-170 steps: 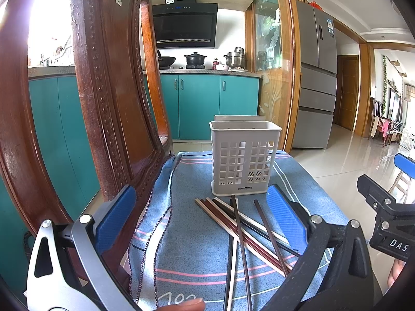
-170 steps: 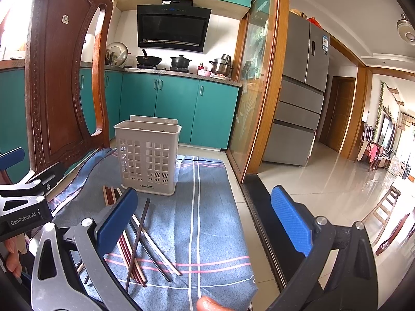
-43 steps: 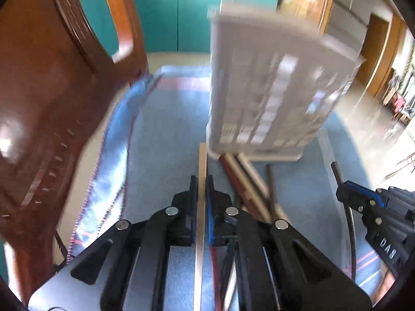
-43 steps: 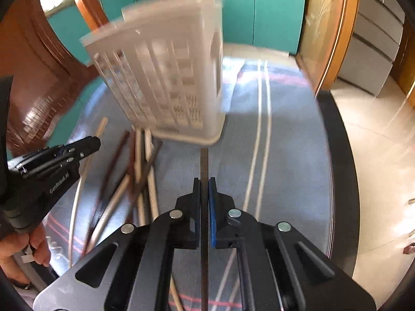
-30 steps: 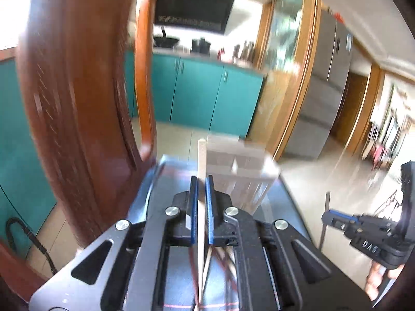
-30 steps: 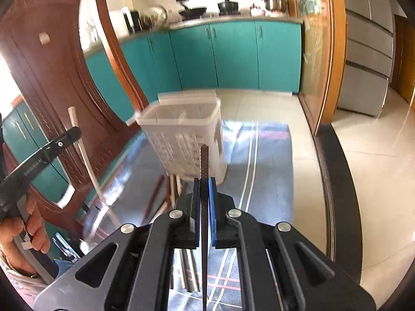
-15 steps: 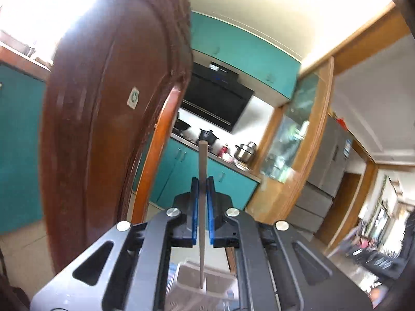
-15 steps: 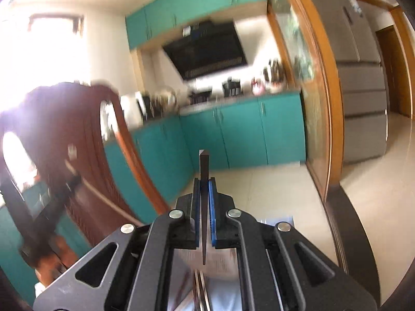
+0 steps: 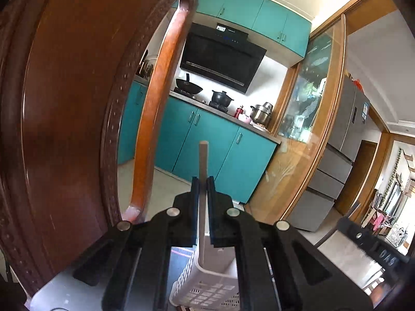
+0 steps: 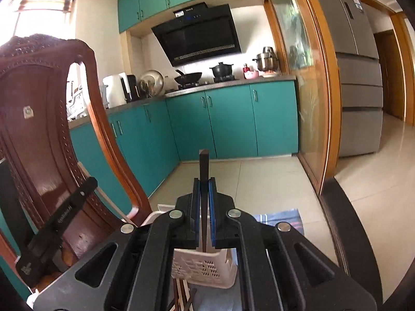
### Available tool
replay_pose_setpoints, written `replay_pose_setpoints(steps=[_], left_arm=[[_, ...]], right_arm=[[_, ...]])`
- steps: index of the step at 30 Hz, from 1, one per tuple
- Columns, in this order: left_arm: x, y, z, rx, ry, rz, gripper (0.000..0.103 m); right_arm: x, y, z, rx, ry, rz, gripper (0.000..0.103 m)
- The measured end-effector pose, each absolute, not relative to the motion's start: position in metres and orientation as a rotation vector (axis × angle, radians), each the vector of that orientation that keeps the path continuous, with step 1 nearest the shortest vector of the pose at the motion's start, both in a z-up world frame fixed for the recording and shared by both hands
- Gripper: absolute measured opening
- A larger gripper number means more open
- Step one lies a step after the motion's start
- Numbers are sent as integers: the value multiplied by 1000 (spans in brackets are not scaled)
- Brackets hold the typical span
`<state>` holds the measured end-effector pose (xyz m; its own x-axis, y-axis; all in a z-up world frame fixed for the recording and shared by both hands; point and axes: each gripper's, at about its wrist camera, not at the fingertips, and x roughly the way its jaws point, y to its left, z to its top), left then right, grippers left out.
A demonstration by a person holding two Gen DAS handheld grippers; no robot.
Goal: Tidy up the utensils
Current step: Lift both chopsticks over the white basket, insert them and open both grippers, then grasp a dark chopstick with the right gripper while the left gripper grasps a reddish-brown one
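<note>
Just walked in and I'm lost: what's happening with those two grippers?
A person is sorting chopsticks into the white basket. The left gripper is shut on a pale chopstick, the right gripper on a dark chopstick. Both sticks stand upright with their lower ends over the basket's open top. More chopsticks lie by its base.

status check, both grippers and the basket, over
Left gripper shut on pale chopstick. Right gripper shut on dark chopstick. White basket below both. Nothing blocking.
</note>
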<state>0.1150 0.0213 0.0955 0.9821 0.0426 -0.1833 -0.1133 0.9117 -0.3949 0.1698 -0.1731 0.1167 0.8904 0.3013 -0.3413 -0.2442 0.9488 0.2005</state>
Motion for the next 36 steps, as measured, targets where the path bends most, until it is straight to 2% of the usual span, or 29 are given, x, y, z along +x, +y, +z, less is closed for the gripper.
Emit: replay_pose_setpoints(steps=[3,5,6,7,8,9,13,16,18,21,22,26,36], left_arm=[[112,29,91,-435,191,66,8],[116,30,94,-427,190,65,15],[113,32,96,-425,181,67,19],[111,33,96,-428,172,72,27],[106,37,98,-440,158,75,33],[101,39,98,-447,150,79,34],[82,46,93,-433,148,123,35],[77,42,82,-372,219,164,35],[82,35,69,-321,312,165,35],[97,23,44,-253,489,145,35],[100,21,37,-244,526,151,30],[104,16,23,-212,571,166,28],[99,15,21,-168,559,204,28]], right_arm=[[170,-174,110,164,403,272,10],[165,-175,112,171,403,272,17],[161,-177,115,169,394,267,27],[155,-180,118,175,379,261,36],[149,-184,121,184,363,260,39],[142,-187,121,188,351,261,40],[102,-208,127,217,279,219,41],[78,-227,111,266,278,173,41],[73,-232,88,304,339,166,41],[94,-215,31,266,604,162,41],[103,-208,13,250,693,173,40],[126,-166,-46,221,973,274,39],[138,-104,-85,56,1086,308,42]])
